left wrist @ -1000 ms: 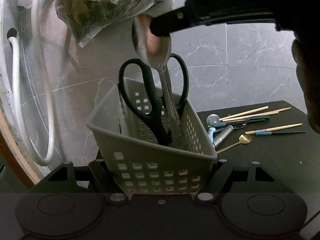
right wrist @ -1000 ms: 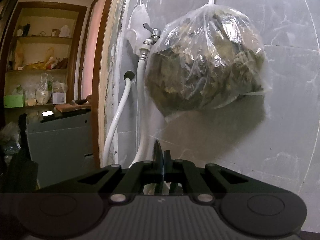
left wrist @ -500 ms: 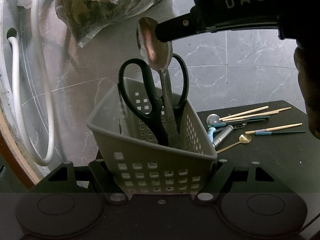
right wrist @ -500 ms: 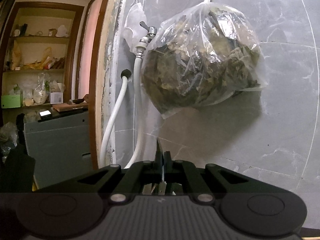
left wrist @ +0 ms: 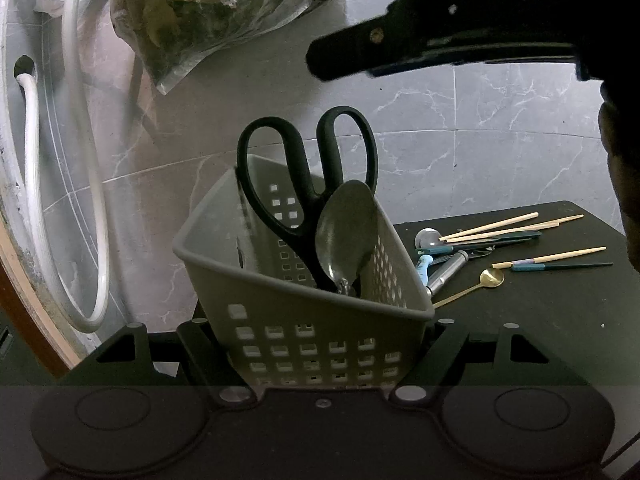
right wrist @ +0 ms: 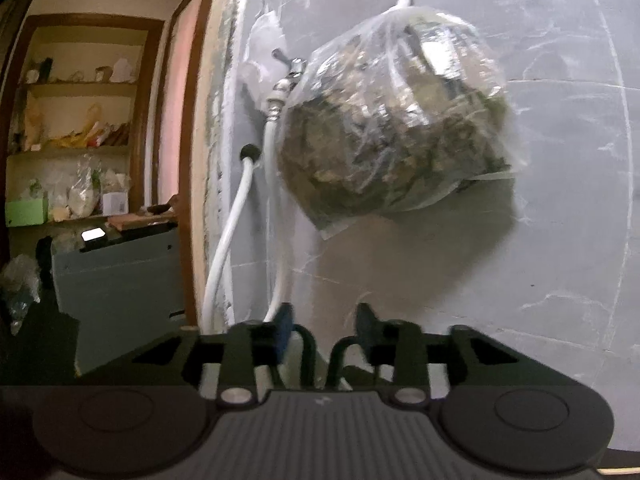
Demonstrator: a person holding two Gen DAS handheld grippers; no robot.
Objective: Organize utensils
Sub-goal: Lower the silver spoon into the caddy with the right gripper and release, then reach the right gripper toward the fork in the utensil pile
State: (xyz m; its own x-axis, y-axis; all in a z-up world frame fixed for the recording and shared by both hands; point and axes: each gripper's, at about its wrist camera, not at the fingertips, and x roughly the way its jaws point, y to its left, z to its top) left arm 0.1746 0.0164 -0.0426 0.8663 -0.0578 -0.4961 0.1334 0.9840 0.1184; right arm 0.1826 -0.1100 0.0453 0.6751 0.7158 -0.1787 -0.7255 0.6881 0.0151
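Observation:
In the left wrist view my left gripper [left wrist: 320, 344] is shut on the grey perforated basket [left wrist: 280, 292], gripping its lower sides. Black scissors [left wrist: 308, 168] stand handles-up in the basket, and a silver spoon [left wrist: 346, 232] leans bowl-up beside them. My right gripper [left wrist: 332, 60] hangs above the basket, apart from the spoon. In the right wrist view it [right wrist: 322, 326] is open and empty, facing the wall. Loose utensils lie on the black table [left wrist: 560, 320]: wooden chopsticks [left wrist: 492, 226], a gold spoon [left wrist: 490, 278], a metal handle [left wrist: 448, 268].
A clear plastic bag of dried leaves [right wrist: 396, 140] hangs on the grey marble wall above the basket. White hoses [left wrist: 32, 200] loop down the wall at left. A doorway with shelves [right wrist: 80, 120] lies further left.
My right gripper has opened and let go of the silver spoon, which dropped into the basket beside the scissors. The right gripper has risen and moved right. The left gripper still holds the basket.

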